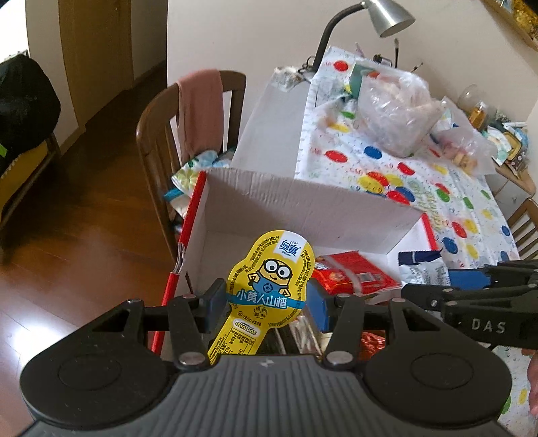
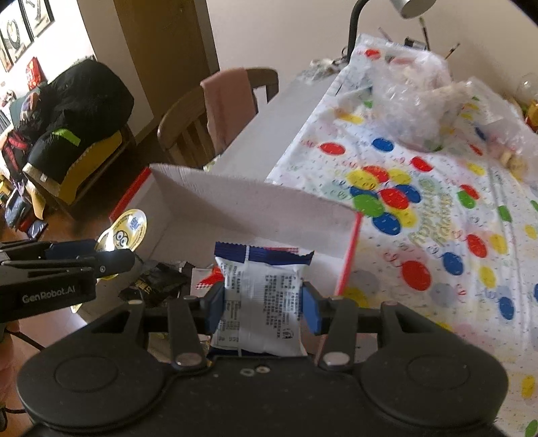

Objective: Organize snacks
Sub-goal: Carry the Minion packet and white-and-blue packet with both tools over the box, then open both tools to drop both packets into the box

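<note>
Left claw [image 1: 265, 301] grips yellow snack [image 1: 269, 279]; right claw [image 2: 264, 307] grips white packet [image 2: 262, 302]

box [image 1: 302, 205] open-topped, far wall [image 2: 255, 205] upright

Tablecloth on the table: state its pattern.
White tablecloth with red, blue, yellow and green dots; right wrist view.

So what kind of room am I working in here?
Most likely a home dining area: a table under a balloon-print cloth, wooden chairs on a wood floor, and a desk lamp.
</note>
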A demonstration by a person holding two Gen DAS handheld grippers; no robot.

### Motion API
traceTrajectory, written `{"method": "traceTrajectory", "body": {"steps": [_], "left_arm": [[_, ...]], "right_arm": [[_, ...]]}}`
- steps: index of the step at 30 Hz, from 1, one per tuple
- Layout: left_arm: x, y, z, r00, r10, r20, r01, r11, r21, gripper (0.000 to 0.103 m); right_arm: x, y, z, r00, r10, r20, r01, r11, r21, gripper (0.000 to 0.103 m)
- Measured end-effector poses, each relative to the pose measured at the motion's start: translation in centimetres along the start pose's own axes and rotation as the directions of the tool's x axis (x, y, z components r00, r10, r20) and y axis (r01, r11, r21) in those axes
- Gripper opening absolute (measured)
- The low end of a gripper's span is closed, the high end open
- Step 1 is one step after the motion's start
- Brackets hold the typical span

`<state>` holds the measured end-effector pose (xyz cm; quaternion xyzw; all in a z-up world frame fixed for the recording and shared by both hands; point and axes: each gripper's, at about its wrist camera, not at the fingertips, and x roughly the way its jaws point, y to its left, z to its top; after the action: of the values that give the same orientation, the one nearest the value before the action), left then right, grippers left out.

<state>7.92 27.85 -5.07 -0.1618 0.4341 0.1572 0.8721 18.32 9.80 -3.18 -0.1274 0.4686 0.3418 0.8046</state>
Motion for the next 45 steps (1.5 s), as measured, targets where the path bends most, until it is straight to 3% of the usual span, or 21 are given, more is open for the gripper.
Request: {"method": "traceTrajectory", "body": {"steps": [8, 20, 24, 29, 35, 40, 42, 45], "left_arm": [[3.3, -0.7, 0.3, 0.997, 0.004, -0.076, 0.001, 0.998, 0.065, 0.051], [5.8, -1.3, -0.5, 0.988, 0.017, -0.152, -0.002, 0.995, 0.098, 0.052], [5.6, -1.3, -0.8, 0.989, 0.025, -0.146, -0.011, 0.995, 0.099, 0.052], [4.9, -1.5, -1.1, 0.992, 0.024, -0.126, -0.011, 0.995, 0.103, 0.052], [3.3, -1.6, -1.5, 0.996, 0.001, -0.092, 0.008, 0.995, 0.101, 0.061], [1.8, -1.8, -1.7, 0.998, -0.017, -0.058, 0.022, 0.995, 0.097, 0.063], [0.9, -1.9, -1.9, 0.999, -0.024, -0.041, 0.028, 0.995, 0.095, 0.07], [-0.4, -2.4, -2.1, 0.999, -0.049, -0.016, 0.05, 0.994, 0.102, 0.072]], "right_arm": [[3.7, 0.8, 0.0, 0.997, -0.01, -0.075, 0.01, 1.0, -0.003, 0.046], [5.2, 0.4, -0.2, 0.994, -0.026, -0.109, 0.027, 1.0, 0.008, 0.048], [5.2, 0.2, -0.2, 0.994, -0.023, -0.109, 0.025, 0.999, 0.019, 0.049], [4.8, -0.1, -0.5, 0.995, -0.012, -0.096, 0.016, 0.999, 0.037, 0.061], [3.7, -0.3, -0.9, 0.997, 0.011, -0.072, -0.007, 0.999, 0.051, 0.065], [2.1, -0.5, -1.3, 0.999, 0.028, -0.038, -0.026, 0.998, 0.058, 0.075], [1.3, -0.7, -1.5, 0.999, 0.035, -0.02, -0.034, 0.998, 0.061, 0.079], [-0.1, -0.9, -1.8, 0.999, 0.047, 0.014, -0.048, 0.997, 0.068, 0.082]]}}
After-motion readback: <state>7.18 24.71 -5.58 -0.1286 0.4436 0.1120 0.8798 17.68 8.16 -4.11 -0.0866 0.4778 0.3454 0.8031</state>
